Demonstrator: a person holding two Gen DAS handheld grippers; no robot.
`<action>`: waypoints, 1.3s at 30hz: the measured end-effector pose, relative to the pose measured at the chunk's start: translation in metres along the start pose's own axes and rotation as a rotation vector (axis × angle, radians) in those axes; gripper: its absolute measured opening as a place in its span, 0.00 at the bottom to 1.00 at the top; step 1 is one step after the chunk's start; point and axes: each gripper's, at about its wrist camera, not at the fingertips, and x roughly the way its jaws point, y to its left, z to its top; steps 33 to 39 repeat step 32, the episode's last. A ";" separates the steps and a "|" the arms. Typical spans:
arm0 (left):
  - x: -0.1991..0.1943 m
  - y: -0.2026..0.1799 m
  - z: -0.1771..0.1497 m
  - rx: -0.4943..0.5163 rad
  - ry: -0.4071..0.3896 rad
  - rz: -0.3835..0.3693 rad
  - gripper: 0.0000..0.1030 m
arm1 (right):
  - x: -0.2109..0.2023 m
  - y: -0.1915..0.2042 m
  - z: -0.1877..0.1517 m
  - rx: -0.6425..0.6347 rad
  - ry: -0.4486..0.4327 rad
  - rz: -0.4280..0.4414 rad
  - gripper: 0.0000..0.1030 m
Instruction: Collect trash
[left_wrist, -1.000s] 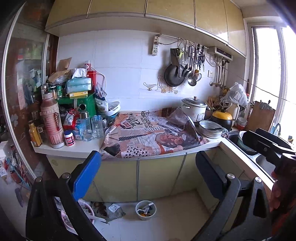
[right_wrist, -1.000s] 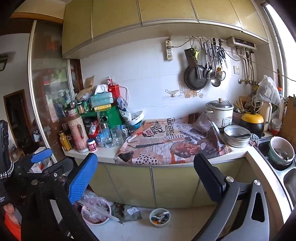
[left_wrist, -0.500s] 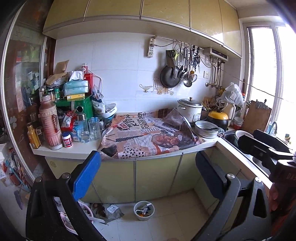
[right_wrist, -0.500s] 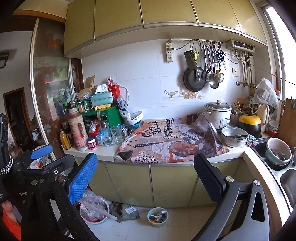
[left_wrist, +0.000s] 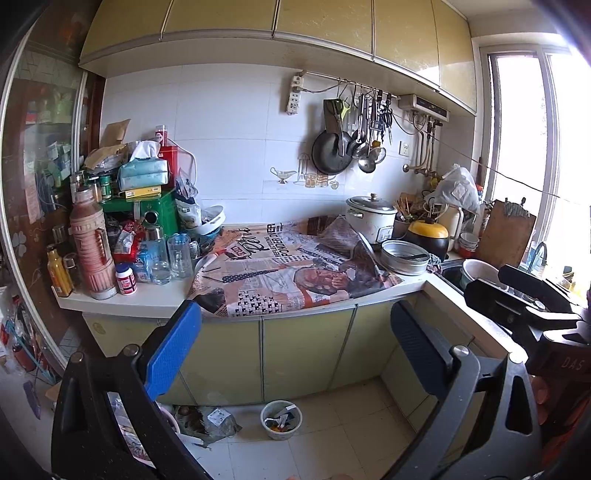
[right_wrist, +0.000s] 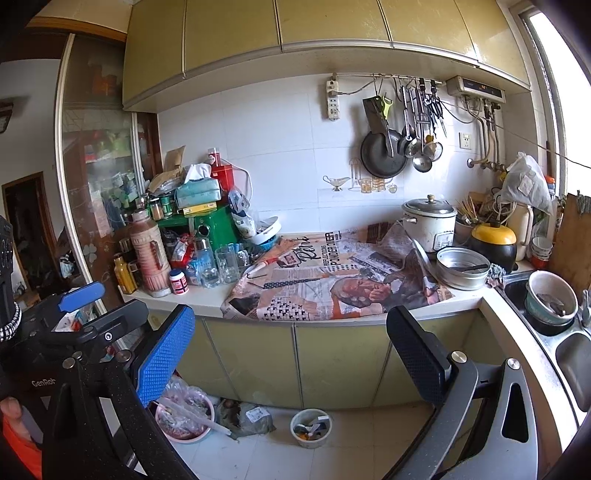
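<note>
On the floor below the counter (left_wrist: 147, 295) sit a small bowl (left_wrist: 281, 415), seemingly of scraps, and a crumpled bag (right_wrist: 245, 419). The left gripper (left_wrist: 291, 347) and right gripper (right_wrist: 291, 347) hover empty, jaws wide apart.

Newspaper (right_wrist: 332, 280): "PONDER OVER". Left gripper (right_wrist: 40, 382): "GenRo".

Rice cooker (left_wrist: 370, 218) stands on newspaper (left_wrist: 291, 273), perhaps touching it.

The newspaper (left_wrist: 291, 269) on the white counter (left_wrist: 147, 299) shows orange patches, black headlines and a checkered crossword grid. Cabinet doors (left_wrist: 306, 358) are olive-yellow. A green tin (right_wrist: 216, 227) stands beside a pink ribbed flask (right_wrist: 150, 258).
</note>
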 end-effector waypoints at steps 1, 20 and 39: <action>0.000 0.001 0.000 -0.002 0.001 -0.002 1.00 | 0.000 0.000 0.000 0.001 0.001 0.000 1.00; 0.009 0.001 0.001 -0.025 0.014 0.009 1.00 | 0.009 -0.004 0.002 0.011 0.024 0.008 1.00; 0.027 -0.001 0.002 -0.036 0.039 0.032 1.00 | 0.030 -0.006 0.005 0.015 0.056 0.026 1.00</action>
